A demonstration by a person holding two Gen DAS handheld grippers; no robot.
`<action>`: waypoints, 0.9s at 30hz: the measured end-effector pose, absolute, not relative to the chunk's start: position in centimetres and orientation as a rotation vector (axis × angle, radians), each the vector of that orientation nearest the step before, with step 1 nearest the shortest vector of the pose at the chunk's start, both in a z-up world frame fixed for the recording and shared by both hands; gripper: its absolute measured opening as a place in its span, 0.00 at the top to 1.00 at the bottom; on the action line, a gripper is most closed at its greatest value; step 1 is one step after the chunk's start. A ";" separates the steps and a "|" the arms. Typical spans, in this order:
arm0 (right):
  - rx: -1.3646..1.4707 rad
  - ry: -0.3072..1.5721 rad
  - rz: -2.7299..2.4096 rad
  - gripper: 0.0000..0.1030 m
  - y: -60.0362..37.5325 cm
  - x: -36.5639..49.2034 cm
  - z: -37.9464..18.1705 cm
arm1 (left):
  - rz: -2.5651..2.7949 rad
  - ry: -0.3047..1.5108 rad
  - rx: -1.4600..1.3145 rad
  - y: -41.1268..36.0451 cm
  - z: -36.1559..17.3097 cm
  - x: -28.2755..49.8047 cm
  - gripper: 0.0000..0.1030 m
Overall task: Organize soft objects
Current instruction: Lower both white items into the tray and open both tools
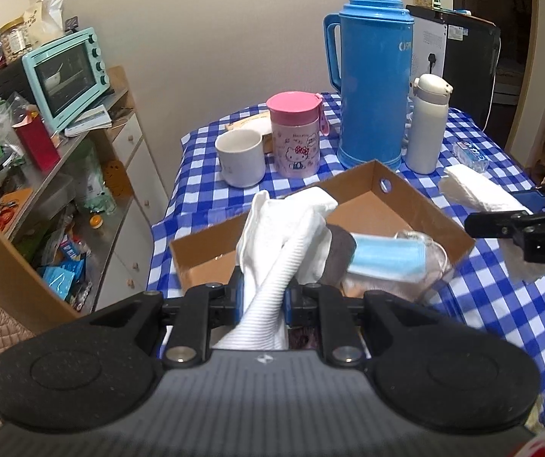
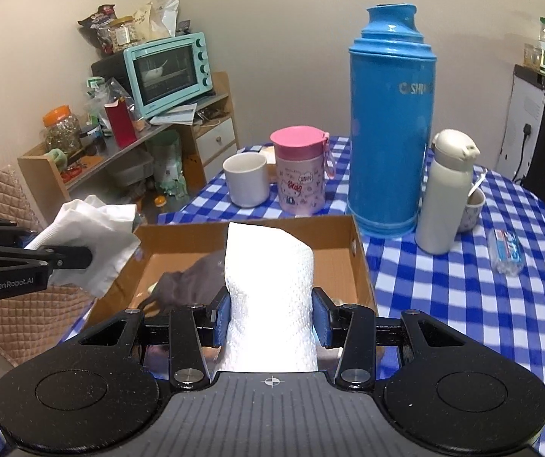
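- A white sock point(image 1: 272, 243) is clamped between the pads of the left gripper point(image 1: 263, 301), its ribbed cuff pinched between them and its foot draped over the near wall of the cardboard box point(image 1: 417, 198).
- A folded white paper towel point(image 2: 270, 289) is gripped by the right gripper point(image 2: 270, 321), held upright above the box's near edge.
- Inside the box a blue face mask point(image 1: 386, 259) and a dark grey cloth point(image 2: 192, 278) are seen lying.
- Behind the box, on the blue checked tabletop point(image 1: 482, 304), a blue thermos point(image 1: 375, 83), a pink cup point(image 1: 297, 135), a white mug point(image 1: 240, 158) and a white bottle point(image 1: 426, 123) are set.
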State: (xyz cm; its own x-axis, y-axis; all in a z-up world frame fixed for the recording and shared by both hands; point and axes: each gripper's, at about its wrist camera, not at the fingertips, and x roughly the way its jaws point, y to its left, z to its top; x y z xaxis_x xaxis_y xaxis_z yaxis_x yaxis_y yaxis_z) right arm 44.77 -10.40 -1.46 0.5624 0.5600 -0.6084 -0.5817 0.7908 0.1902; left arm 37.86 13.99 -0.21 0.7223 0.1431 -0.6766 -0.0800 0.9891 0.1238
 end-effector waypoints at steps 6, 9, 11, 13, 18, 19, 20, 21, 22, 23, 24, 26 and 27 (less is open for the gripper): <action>-0.059 0.696 0.652 0.58 -9.3 48.2 -2.2 | 0.119 0.770 0.091 14.7 -0.9 41.3 0.83; -0.080 0.690 0.646 0.58 -8.7 49.9 -2.6 | 0.122 0.786 0.090 15.3 -1.6 42.9 0.83; -0.092 0.689 0.643 0.58 -8.3 50.9 -3.0 | 0.125 0.797 0.089 15.6 -2.2 43.9 0.83; -0.099 0.692 0.639 0.58 -8.0 51.9 -3.6 | 0.127 0.808 0.087 16.0 -2.9 44.7 0.83; -0.111 0.706 0.634 0.58 -7.2 53.8 -5.1 | 0.141 0.839 0.079 17.0 -4.4 46.6 0.83; -0.113 0.710 0.634 0.58 -7.1 54.2 -5.5 | 0.144 0.846 0.077 17.2 -4.8 46.9 0.83; -0.115 0.716 0.633 0.58 -6.9 54.6 -5.8 | 0.146 0.851 0.077 17.4 -5.0 47.2 0.83; -0.114 0.722 0.632 0.58 -6.8 54.9 -6.1 | 0.149 0.856 0.077 17.6 -5.3 47.4 0.83; -0.113 0.728 0.632 0.58 -6.7 55.3 -6.5 | 0.153 0.862 0.078 17.9 -5.6 47.7 0.83; -0.113 0.734 0.630 0.58 -6.6 55.7 -6.8 | 0.157 0.870 0.077 18.1 -5.9 48.0 0.83; -0.112 0.739 0.628 0.58 -6.5 56.0 -7.1 | 0.160 0.876 0.076 18.4 -6.2 48.2 0.83; -0.111 0.745 0.625 0.58 -6.2 56.7 -7.7 | 0.164 0.890 0.072 18.8 -6.9 48.7 0.83; -0.111 0.748 0.623 0.58 -6.0 57.0 -7.9 | 0.166 0.896 0.071 19.0 -7.2 48.9 0.83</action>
